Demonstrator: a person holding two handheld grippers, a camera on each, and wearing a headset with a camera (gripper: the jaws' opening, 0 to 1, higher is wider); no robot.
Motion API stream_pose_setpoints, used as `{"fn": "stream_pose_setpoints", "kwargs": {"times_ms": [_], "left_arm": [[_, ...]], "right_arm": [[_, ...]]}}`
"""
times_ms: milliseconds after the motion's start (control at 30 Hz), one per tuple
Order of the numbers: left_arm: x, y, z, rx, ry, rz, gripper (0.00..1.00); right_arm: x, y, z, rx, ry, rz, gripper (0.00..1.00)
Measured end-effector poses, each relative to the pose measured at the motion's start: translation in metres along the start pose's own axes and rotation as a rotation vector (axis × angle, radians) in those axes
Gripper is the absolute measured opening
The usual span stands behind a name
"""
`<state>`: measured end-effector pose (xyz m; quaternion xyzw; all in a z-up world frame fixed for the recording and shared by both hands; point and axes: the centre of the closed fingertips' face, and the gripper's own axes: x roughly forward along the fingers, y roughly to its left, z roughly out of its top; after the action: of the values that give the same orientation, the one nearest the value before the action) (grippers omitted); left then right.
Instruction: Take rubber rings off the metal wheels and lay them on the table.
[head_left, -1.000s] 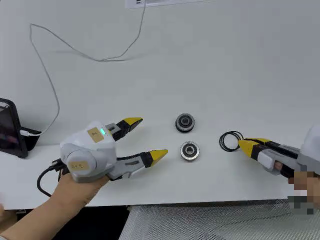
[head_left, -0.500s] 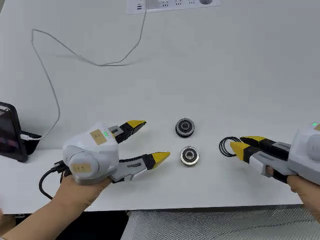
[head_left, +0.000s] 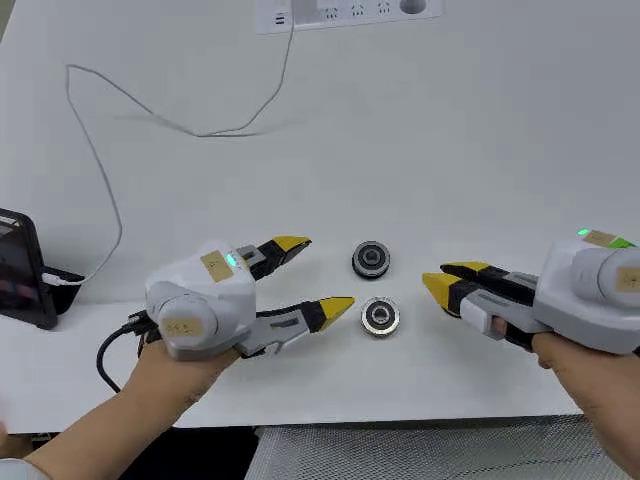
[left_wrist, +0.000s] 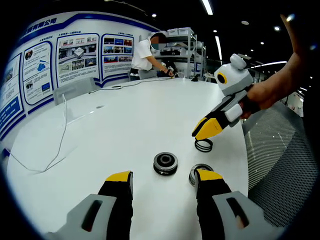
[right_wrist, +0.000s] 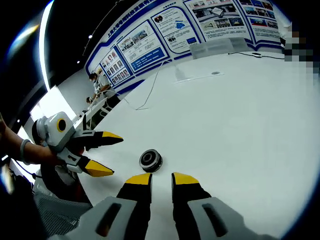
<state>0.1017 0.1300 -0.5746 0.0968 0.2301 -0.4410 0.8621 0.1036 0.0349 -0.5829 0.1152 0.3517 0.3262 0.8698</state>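
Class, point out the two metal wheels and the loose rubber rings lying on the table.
Far wheel (head_left: 371, 259), head view, on its hub.
Near wheel (head_left: 380, 316), head view, on its hub.
Rubber rings (left_wrist: 203, 149), left gripper view, on the near edge of the hoop.

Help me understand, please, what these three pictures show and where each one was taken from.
A person holds a tool in each hand, each ending in yellow-tipped tongs. The head view looks down from a headset; the other two come from cameras on the tools. The left gripper is wide open, the right gripper narrowly open; both hold nothing. On the white table lie a far metal wheel, a near metal wheel and, in the left gripper view, black rubber rings by the right tool's tip.
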Motion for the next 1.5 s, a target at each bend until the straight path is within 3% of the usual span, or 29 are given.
{"fn": "stream_pose_setpoints", "kwargs": {"times_ms": [500, 867, 1367, 1500], "left_arm": [[0.026, -0.006, 0.01, 0.048, 0.009, -0.057, 0.4], [0.041, -0.008, 0.009, 0.074, 0.035, -0.079, 0.3], [0.054, -0.003, -0.003, 0.095, 0.111, -0.061, 0.2], [0.056, -0.004, -0.002, 0.103, 0.113, -0.065, 0.16]], "right_arm": [[0.025, 0.008, 0.004, 0.029, -0.001, 0.038, 0.14], [0.031, 0.012, 0.005, 0.059, -0.007, 0.047, 0.14], [0.039, 0.013, 0.006, 0.139, -0.02, 0.067, 0.14], [0.039, 0.012, 0.004, 0.154, -0.021, 0.067, 0.14]]}}
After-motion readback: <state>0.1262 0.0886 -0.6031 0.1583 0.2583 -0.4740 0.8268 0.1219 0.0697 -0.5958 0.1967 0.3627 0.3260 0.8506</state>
